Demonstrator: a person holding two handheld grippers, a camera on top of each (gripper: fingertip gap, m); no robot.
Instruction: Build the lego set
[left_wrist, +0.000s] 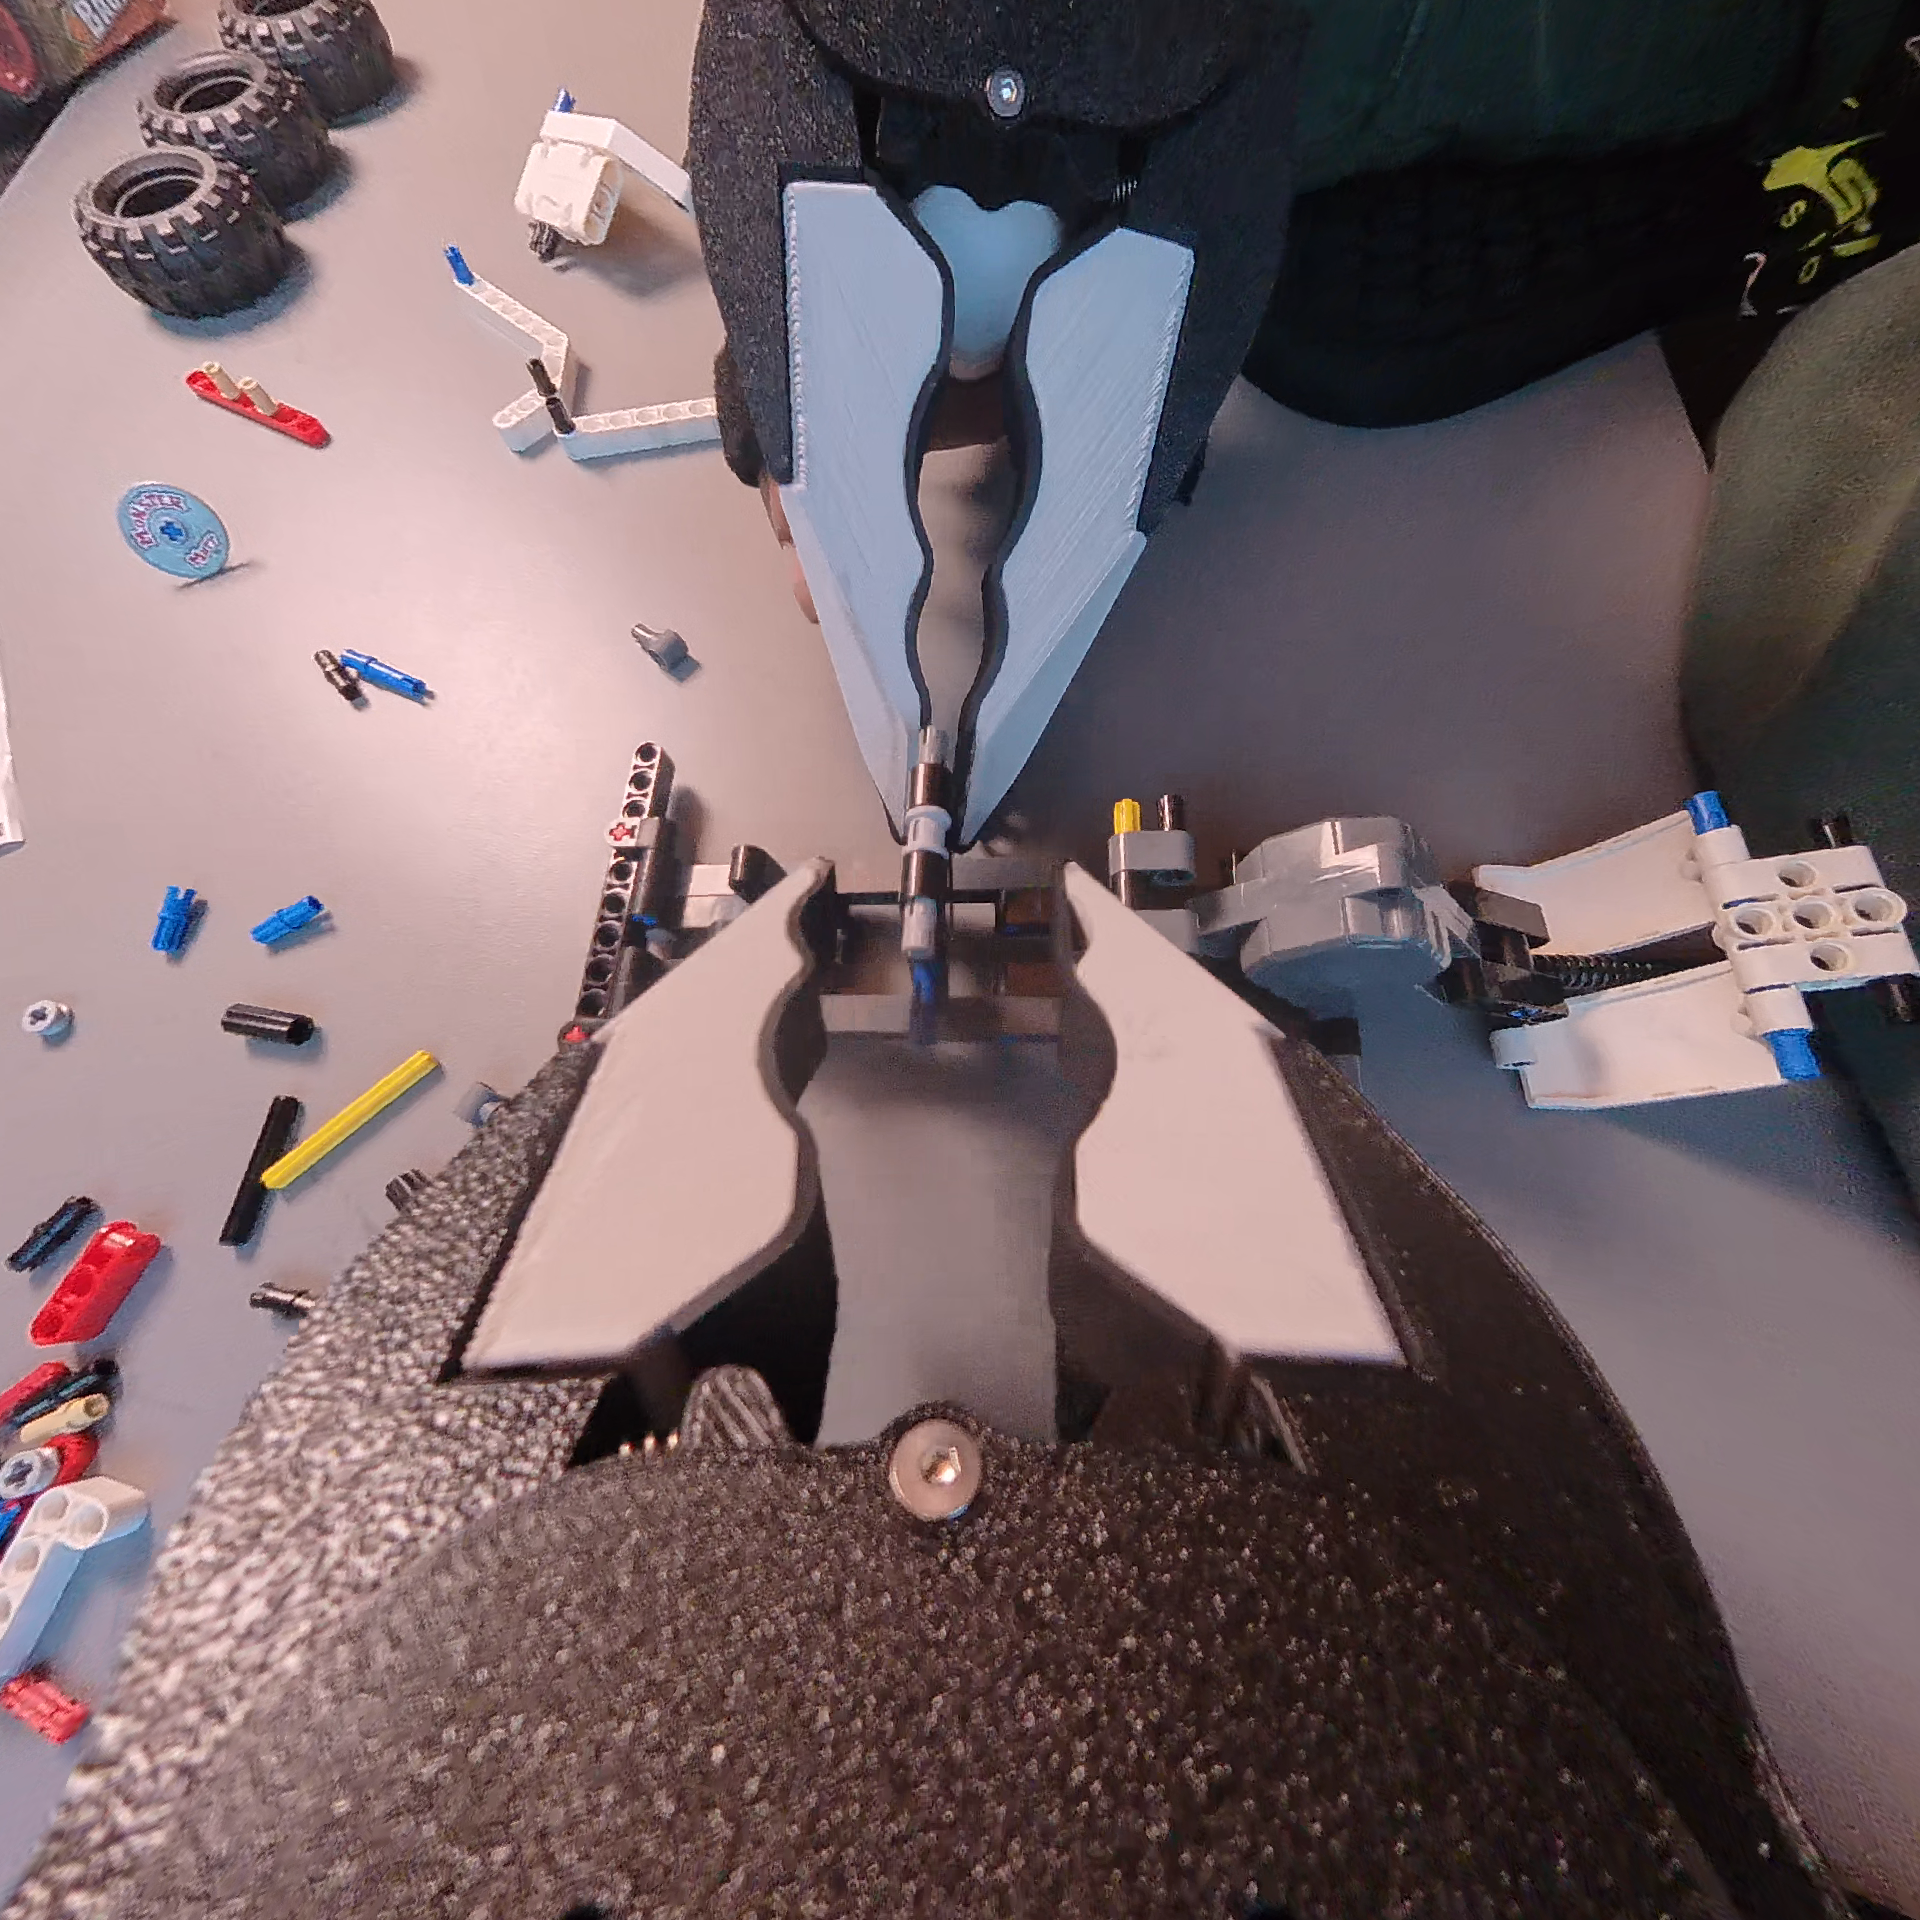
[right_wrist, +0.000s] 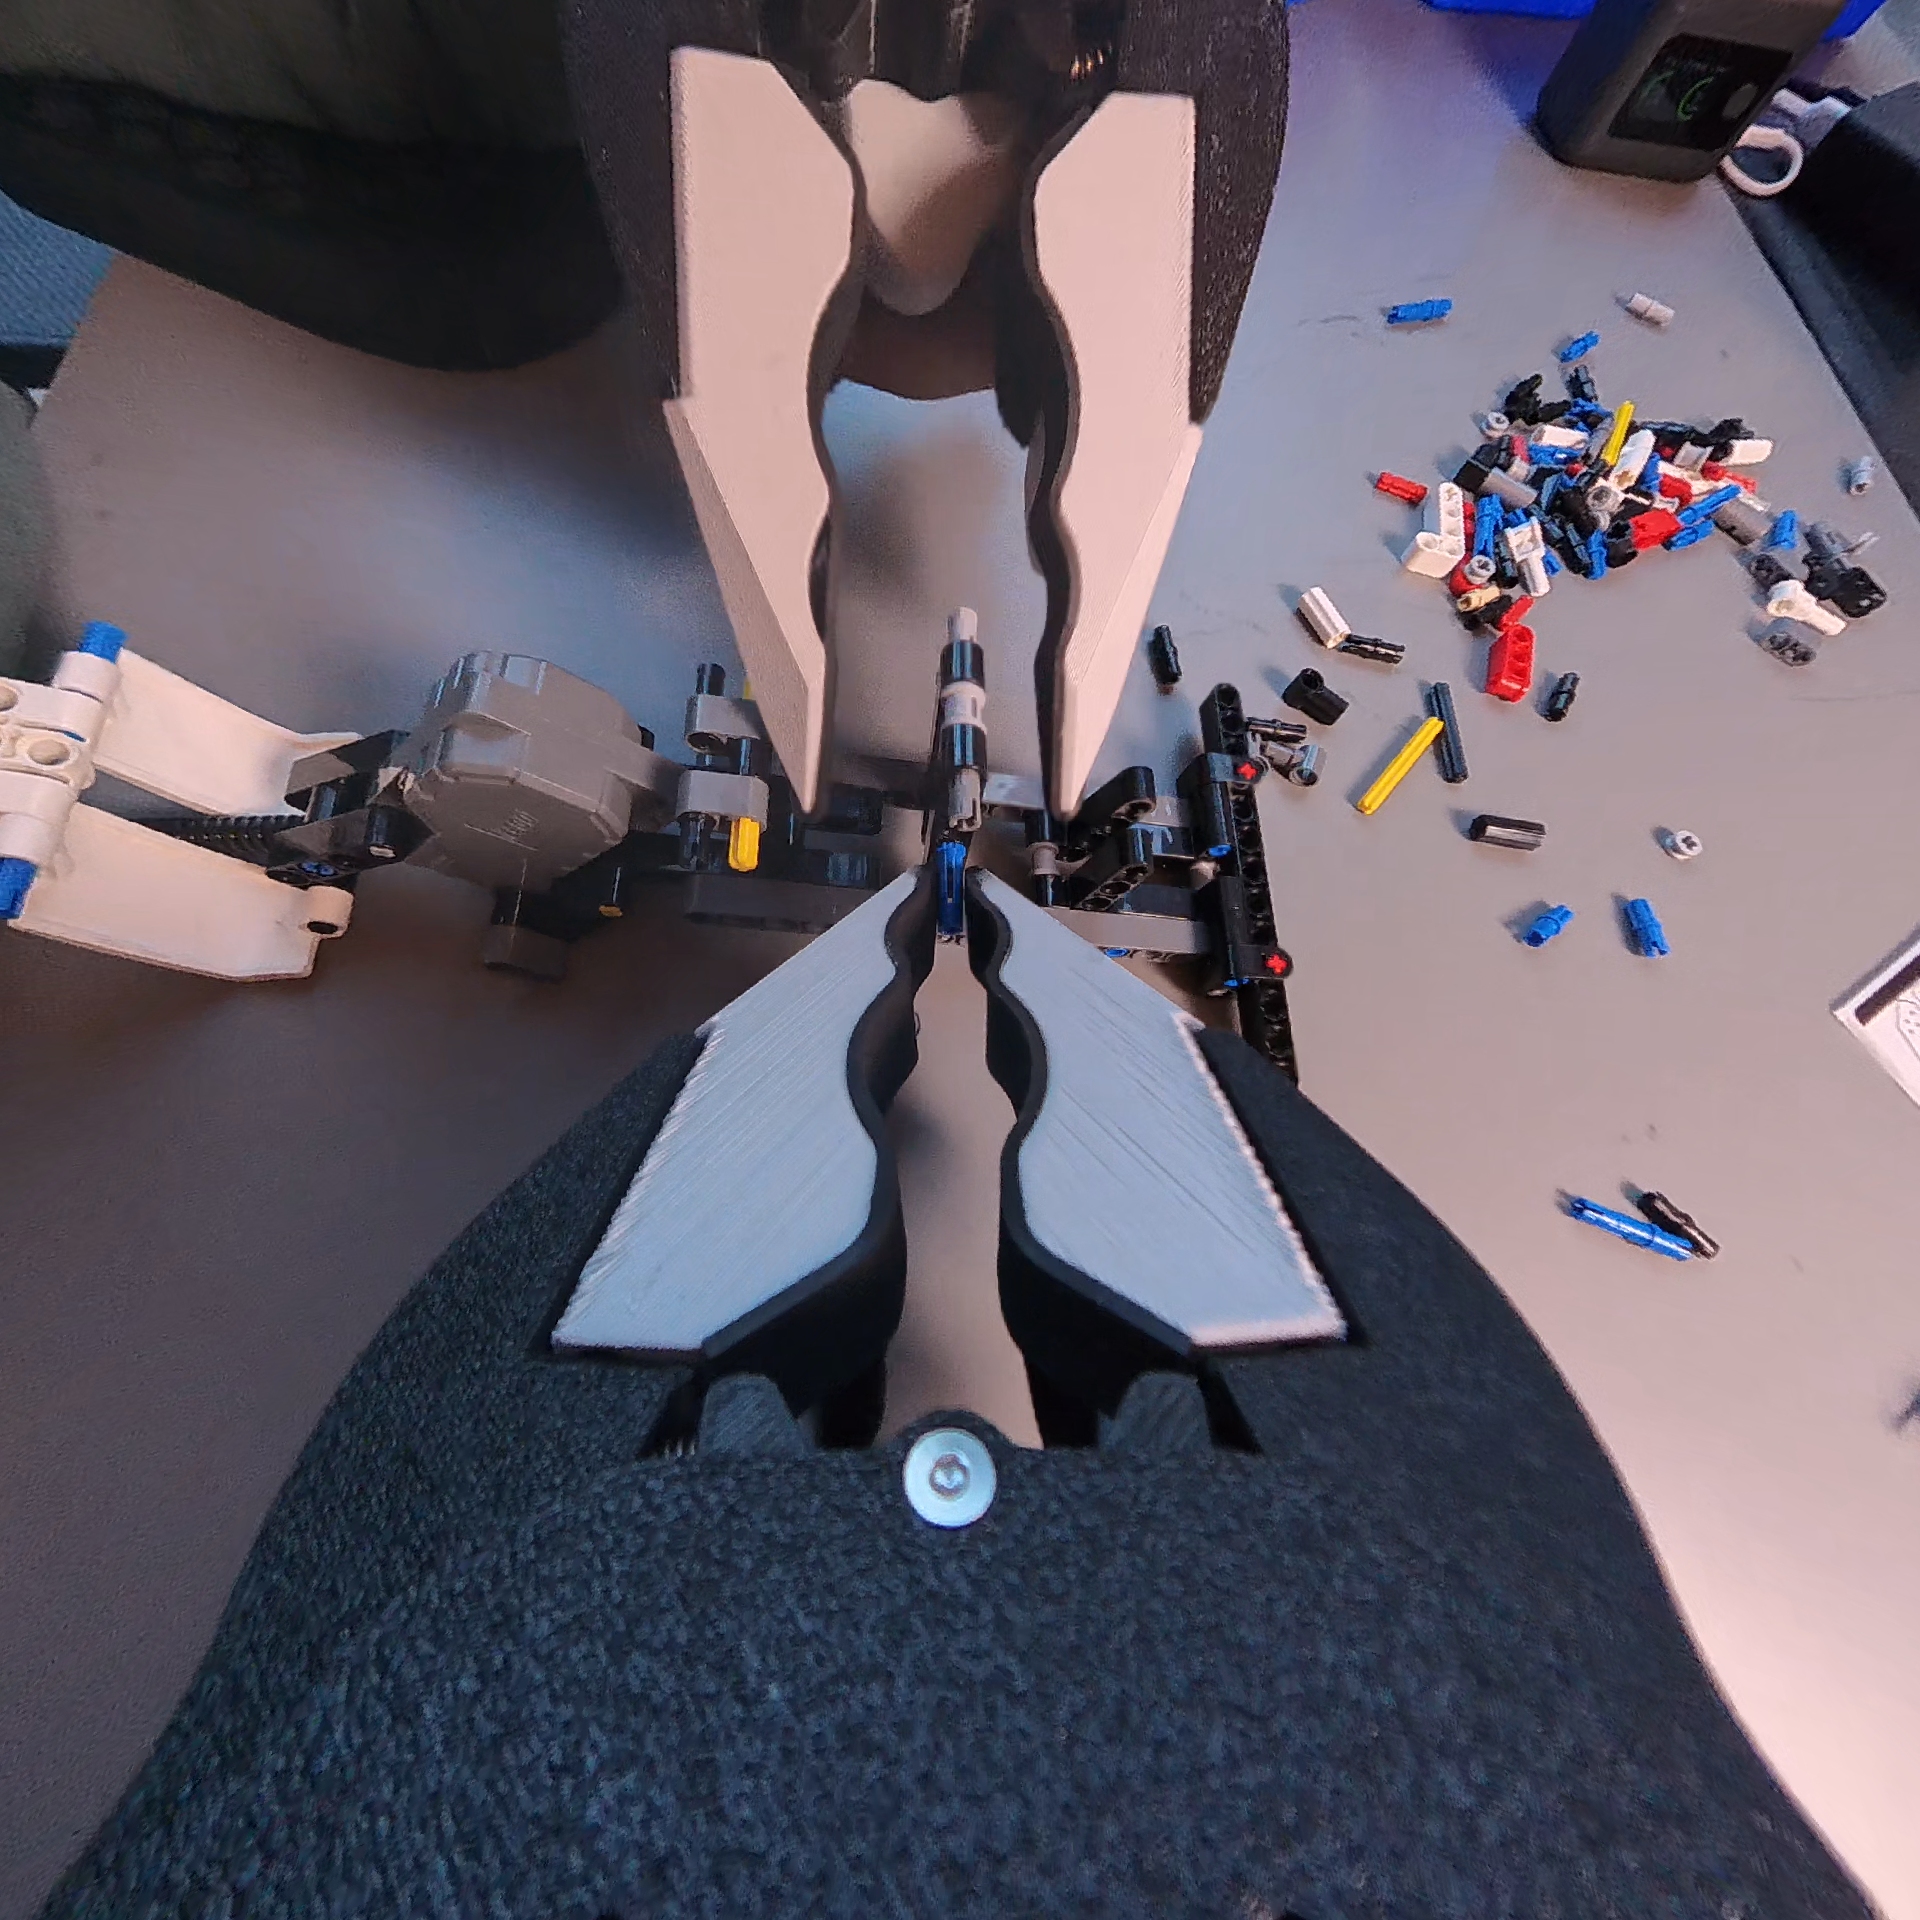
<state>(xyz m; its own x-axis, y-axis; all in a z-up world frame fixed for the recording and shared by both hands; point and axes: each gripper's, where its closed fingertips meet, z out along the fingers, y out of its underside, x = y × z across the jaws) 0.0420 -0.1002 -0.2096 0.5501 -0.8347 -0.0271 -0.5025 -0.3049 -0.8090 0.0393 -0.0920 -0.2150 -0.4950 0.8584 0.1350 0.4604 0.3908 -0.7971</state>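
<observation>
My right gripper (right_wrist: 951, 883) has its fingers closed on the axle assembly (right_wrist: 961, 727), pinching the blue pin end. My left gripper (left_wrist: 940, 883) has its fingers spread wide, straddling the chassis frame (right_wrist: 1132, 831) on the surface (left_wrist: 1455, 644); the axle stands upright between them, touching neither. The grey motor (left_wrist: 1330, 894) sits just beside the frame.

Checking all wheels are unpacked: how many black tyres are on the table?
3 tyres, clustered at the table's far-left corner in the left wrist view. More may lie out of frame.
</observation>
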